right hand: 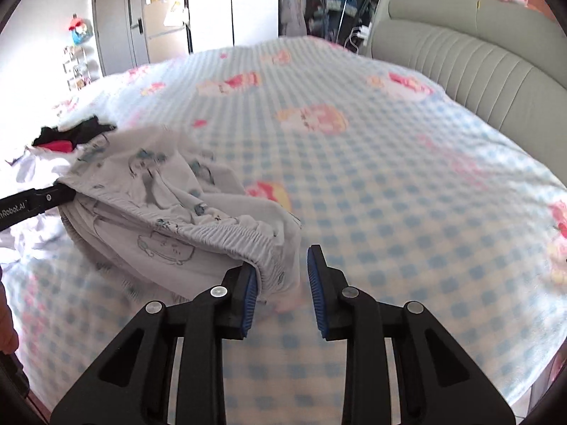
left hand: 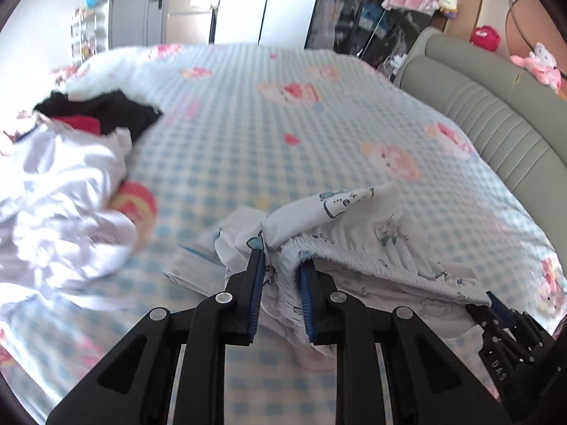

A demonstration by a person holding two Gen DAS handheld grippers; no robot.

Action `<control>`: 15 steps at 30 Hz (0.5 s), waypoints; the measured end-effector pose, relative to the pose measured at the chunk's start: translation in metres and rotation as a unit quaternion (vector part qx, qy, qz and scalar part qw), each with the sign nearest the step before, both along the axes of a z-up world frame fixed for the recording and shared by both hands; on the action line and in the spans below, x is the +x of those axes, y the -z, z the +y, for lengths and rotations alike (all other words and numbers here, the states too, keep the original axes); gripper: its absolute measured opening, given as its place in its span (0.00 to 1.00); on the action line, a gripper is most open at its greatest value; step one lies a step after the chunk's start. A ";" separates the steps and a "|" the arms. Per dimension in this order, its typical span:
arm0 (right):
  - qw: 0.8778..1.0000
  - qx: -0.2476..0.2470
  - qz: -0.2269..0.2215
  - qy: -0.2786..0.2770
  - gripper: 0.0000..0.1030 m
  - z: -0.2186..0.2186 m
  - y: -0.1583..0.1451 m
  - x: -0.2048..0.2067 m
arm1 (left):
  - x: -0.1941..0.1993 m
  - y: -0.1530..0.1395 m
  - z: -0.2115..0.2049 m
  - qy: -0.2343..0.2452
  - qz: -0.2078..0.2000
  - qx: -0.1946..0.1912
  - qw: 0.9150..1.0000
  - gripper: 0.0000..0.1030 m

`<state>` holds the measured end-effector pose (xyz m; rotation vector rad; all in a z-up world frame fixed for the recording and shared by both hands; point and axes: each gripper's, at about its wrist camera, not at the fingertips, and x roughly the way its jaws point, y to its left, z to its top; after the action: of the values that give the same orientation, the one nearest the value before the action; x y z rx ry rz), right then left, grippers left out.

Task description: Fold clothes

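The bed (right hand: 407, 184) carried everything. A heap (left hand: 60, 205) of clothes lay at its left: one white piece, one black, one red could be counted, perhaps more hidden. One pair of printed shorts (right hand: 166, 212) hung stretched between two grippers, just above the sheet. It looked light, soft and limp, likely to sag and slip; the elastic waistband seemed the firmest place to hold. The left gripper (left hand: 280, 265) stood narrow, with the waistband bunched between its pads. The right gripper (right hand: 281, 271) stood narrow too, with cloth against its left pad only; whether it gripped, I could not tell.

tools: 2 (left hand: 280, 272) (right hand: 281, 276) | printed shorts: 1 (left hand: 372, 244) | bed: 1 (left hand: 283, 134) | clothes pile: 1 (left hand: 63, 194)
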<state>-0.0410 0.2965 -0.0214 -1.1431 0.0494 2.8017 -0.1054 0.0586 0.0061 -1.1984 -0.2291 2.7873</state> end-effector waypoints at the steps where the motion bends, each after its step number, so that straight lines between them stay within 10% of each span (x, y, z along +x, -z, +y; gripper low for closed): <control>1: 1.000 -0.002 0.010 -0.004 0.26 -0.002 -0.013 0.011 | -0.002 -0.006 -0.004 -0.003 0.003 -0.004 1.000 0.20; 10: 0.996 -0.074 0.012 -0.053 0.29 -0.031 -0.030 0.038 | 0.040 -0.022 -0.045 0.008 0.016 -0.007 1.000 0.28; 15: 0.989 -0.085 -0.104 -0.057 0.31 -0.044 0.036 0.041 | 0.026 0.043 -0.049 0.054 -0.127 0.014 0.990 0.34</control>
<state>-0.0005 0.2530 -0.0579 -1.5195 0.2149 2.8021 -0.0789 0.0100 -0.0367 -1.5092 -0.2148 2.5277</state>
